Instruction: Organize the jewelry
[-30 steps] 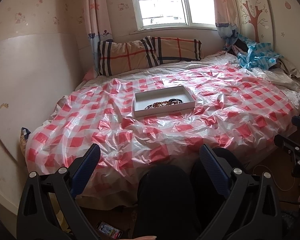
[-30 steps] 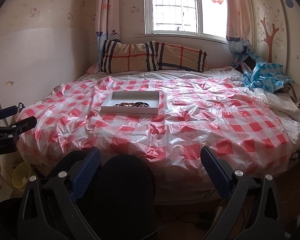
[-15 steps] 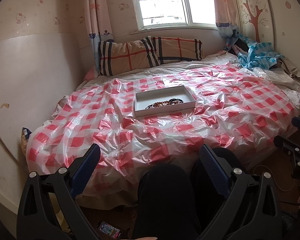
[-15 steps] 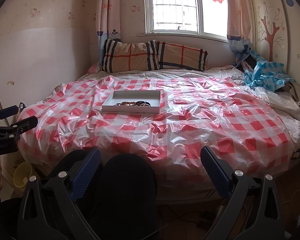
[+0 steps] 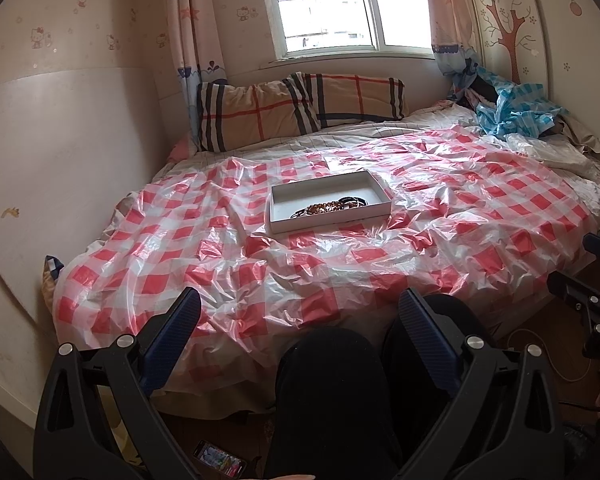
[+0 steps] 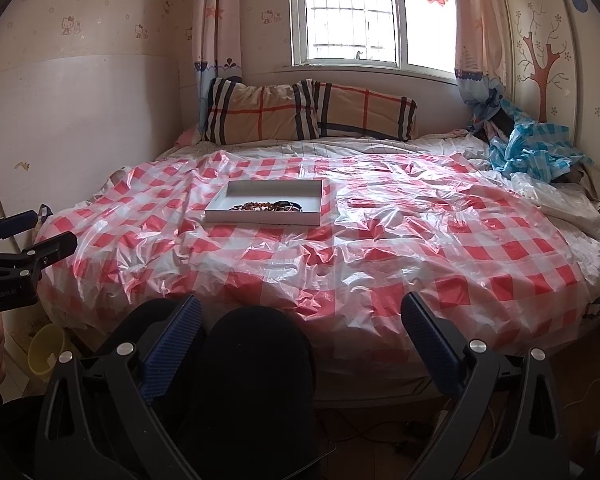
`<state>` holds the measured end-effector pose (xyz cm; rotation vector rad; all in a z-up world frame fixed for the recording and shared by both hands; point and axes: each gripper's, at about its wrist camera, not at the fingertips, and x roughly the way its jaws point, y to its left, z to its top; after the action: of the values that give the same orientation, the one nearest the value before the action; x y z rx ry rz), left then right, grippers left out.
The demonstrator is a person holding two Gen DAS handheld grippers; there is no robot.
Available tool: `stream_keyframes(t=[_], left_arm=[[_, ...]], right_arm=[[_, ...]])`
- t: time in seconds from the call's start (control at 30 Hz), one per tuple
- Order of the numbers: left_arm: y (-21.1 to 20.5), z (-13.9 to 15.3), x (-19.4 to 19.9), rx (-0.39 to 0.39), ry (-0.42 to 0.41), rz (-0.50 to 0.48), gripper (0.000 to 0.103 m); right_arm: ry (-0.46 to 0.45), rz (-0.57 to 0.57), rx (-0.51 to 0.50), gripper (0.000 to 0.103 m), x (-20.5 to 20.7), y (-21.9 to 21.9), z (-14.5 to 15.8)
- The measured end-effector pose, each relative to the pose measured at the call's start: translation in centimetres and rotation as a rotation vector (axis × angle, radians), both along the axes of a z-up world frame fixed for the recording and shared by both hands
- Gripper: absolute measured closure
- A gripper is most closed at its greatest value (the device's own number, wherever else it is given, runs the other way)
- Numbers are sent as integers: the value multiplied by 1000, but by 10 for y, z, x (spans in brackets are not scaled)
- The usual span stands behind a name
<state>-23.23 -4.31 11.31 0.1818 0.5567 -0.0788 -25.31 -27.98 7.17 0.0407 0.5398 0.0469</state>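
Note:
A shallow white box (image 5: pixel 287 222) (image 6: pixel 260 218) lies in the middle of the bed on a red-and-white checked plastic sheet (image 5: pixel 228 276) (image 6: pixel 420 248). Inside it rests a heap of jewelry (image 5: pixel 330 208) (image 6: pixel 266 206): amber bead strands and dark bangles. My left gripper (image 5: pixel 300 320) hangs open well short of the bed's near edge, with nothing between its fingers. Equally far back, my right gripper (image 6: pixel 302 318) is open and holds nothing. Each gripper also shows at the edge of the other's view.
A person's dark-clad knees (image 5: pixel 328 364) (image 6: pixel 256 344) sit between me and the bed. Two plaid pillows (image 5: pixel 296 108) lean under the window. Blue checked cloth (image 5: pixel 512 114) is piled at the far right. A phone (image 5: pixel 220 458) and a yellow bin (image 6: pixel 46 352) are on the floor.
Both views have shifted very slightly; the box and jewelry lie where they were, and both grippers stay open.

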Motion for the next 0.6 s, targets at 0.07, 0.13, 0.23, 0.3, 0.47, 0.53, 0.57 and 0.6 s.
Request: stream_keyframes(t=[0.07,0.13,0.23,0.3,0.47,0.53,0.57,0.6], left_arm=[[0,0,0,1,0,0,8],[0,1,-1,-2,1,-4,8],[3,2,-3,-12,5,-11,8],[4,2,-4,-14,12,-14,8],[1,1,-4,-7,24,-17,8],[5,1,-6,-41,23,-24,8],[4,1,-5,-57,22,-28,8],[4,1,-5,-65,26,-29,8]], right_arm=[[0,0,0,8,0,0,0],[0,1,0,8,0,0,0],[2,2,0,8,0,1,0],[2,3,0,8,-1,2,0],[3,3,1,8,-1,3,1],[3,2,1,8,-1,2,0],[2,1,1,8,-1,2,0],[2,1,1,8,0,2,0]])
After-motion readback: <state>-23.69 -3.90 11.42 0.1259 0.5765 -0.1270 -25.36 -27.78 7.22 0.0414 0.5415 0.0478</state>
